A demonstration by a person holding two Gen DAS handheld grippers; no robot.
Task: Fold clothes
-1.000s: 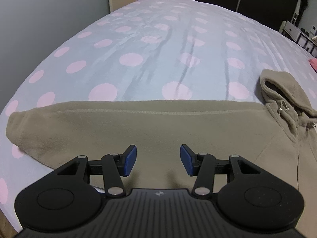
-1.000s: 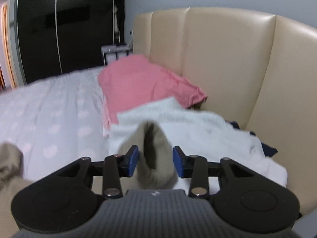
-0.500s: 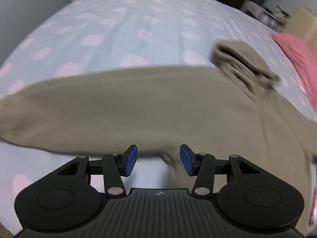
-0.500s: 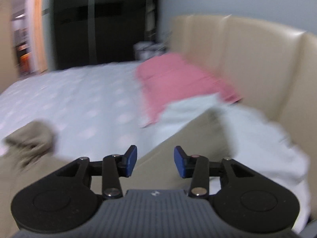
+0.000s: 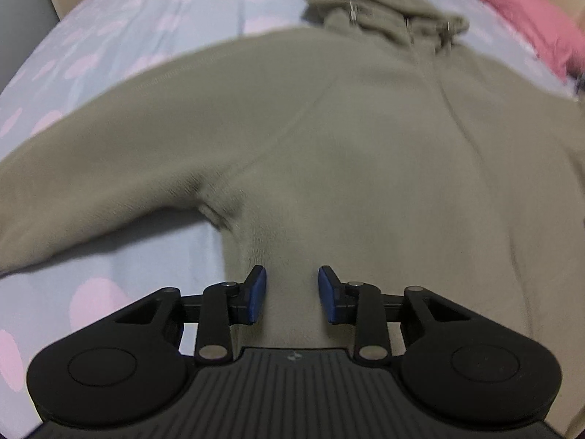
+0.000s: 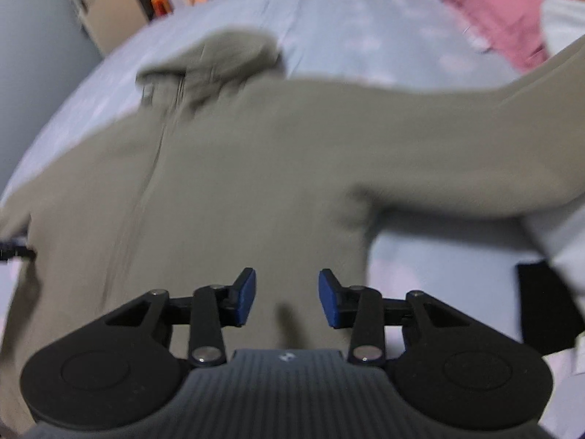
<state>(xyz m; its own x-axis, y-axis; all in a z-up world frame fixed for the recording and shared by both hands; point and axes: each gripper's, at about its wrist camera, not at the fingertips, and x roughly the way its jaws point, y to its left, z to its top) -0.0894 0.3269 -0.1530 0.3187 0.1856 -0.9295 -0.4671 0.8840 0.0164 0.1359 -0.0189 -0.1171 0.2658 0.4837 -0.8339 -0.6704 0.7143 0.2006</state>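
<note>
A beige hoodie (image 5: 365,139) lies spread on the bed (image 5: 153,18), front side up, with the zipper running down its middle and the hood (image 5: 369,3) at the far end. One sleeve (image 5: 91,183) stretches out to the left in the left wrist view, the other sleeve (image 6: 457,139) stretches to the right in the right wrist view. The bed sheet is pale blue with pink dots.

The left claw (image 5: 291,294) points down over the side of the hoodie body, just below the armpit. Its jaws have just been closing; fabric is seen between them, but the blue pads are apart and do not press on it. The right claw (image 6: 287,298) points down over the other side of the body. Its jaws have also been closing a little and stay spread, pinching nothing.

A pink cloth (image 6: 490,11) lies near the head of the bed, well apart from the hoodie body.
</note>
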